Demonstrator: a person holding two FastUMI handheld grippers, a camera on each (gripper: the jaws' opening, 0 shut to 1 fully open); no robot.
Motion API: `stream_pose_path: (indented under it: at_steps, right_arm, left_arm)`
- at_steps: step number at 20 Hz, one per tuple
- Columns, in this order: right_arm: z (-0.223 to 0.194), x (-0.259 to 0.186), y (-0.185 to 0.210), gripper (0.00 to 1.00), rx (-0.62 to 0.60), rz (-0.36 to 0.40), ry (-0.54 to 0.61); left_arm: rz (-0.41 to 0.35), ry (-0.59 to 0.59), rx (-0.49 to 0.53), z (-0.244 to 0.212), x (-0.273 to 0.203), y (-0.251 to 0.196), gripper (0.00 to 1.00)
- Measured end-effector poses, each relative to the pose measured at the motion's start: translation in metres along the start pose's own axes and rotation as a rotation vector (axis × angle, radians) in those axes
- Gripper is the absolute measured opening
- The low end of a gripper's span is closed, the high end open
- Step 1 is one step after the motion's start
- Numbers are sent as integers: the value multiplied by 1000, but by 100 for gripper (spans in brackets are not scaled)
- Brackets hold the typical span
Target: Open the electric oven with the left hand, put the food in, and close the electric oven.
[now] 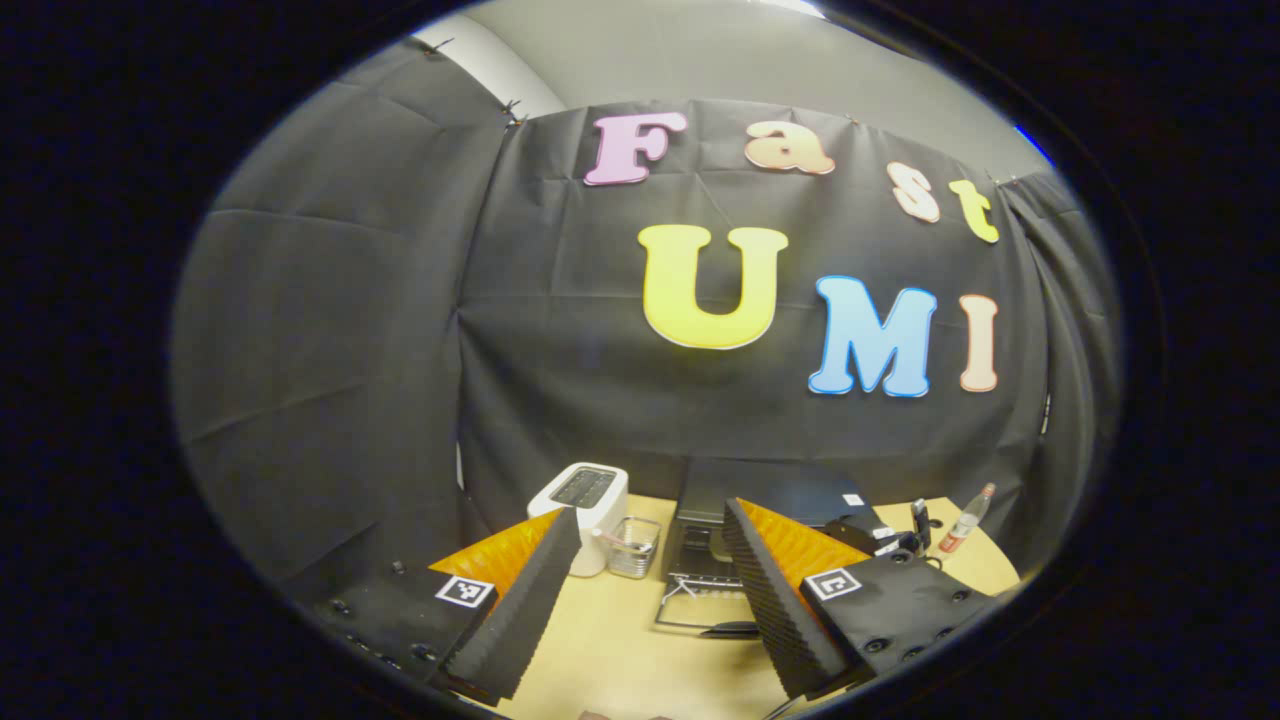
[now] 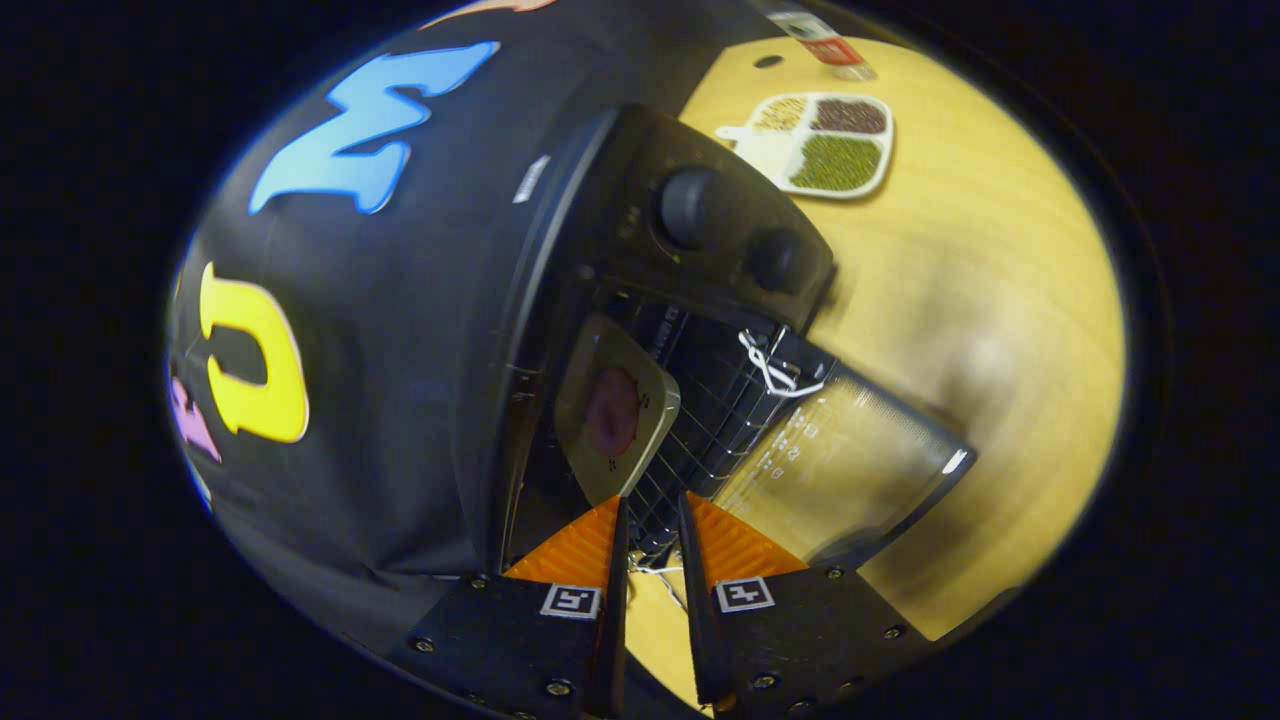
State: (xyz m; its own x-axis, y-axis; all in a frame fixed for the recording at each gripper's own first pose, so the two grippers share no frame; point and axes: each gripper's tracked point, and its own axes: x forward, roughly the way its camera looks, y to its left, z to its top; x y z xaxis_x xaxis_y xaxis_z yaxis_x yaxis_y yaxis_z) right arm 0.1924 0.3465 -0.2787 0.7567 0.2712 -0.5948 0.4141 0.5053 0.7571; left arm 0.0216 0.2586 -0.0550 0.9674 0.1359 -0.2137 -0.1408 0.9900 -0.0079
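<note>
1. My right gripper (image 2: 650, 530) sits at the mouth of the electric oven (image 2: 640, 330), fingers a narrow gap apart and holding nothing.
2. The food, a pink piece on a square plate (image 2: 615, 420), rests on the wire rack (image 2: 720, 400) just ahead of those fingertips and apart from them.
3. The glass door (image 2: 850, 470) lies folded down onto the wooden table (image 2: 1000, 330), hinge edge toward the oven, long axis across its mouth.
4. My left gripper (image 1: 650, 540) hovers spread wide and empty, well back from the oven, the door handle (image 1: 730, 630) just below and ahead.
5. I judge closing falls to the left, once the right clears the doorway.
</note>
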Motion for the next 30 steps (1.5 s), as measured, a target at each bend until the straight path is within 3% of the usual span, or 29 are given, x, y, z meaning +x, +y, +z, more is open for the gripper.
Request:
stream_pose_path:
  at_steps: [5,10,13,14,18,19,20,22,23,25,26,27,30]
  right_arm:
    - [53,-70,-15,28,-427,12,-85]
    - [104,-148,-25,28,-711,36,-256]
    - [130,-198,-16,28,-814,61,-371]
    - [138,-215,-11,28,-848,67,-412]
    - [166,-282,15,28,-968,114,-579]
    - [169,-298,23,28,-980,126,-614]
    - [175,-315,30,27,-983,136,-647]
    - [180,-342,40,27,-972,168,-691]
    - [182,-351,43,30,-973,173,-710]
    - [190,-369,44,49,-955,179,-757]
    - [191,-373,46,75,-945,188,-764]
    - [194,-367,44,80,-938,182,-764]
    - [196,-359,36,85,-945,166,-747]
  left_arm:
    - [-94,-12,-7,-6,7,-56,97]
    - [-205,-11,3,-11,8,-113,97]
    - [-262,-17,9,-10,8,-141,91]
    - [-277,-21,12,-7,7,-148,100]
    - [-321,-63,21,10,3,-168,91]
    - [-325,-73,23,16,1,-170,91]
    - [-331,-76,23,22,0,-172,97]
    - [-339,-93,15,34,-4,-177,97]
    - [-342,-97,11,38,-4,-177,97]
    - [-331,-85,11,38,-1,-176,92]
    - [-322,-67,16,33,3,-175,92]
    - [-316,-43,24,25,9,-175,100]
    - [-334,64,44,-9,20,-181,98]
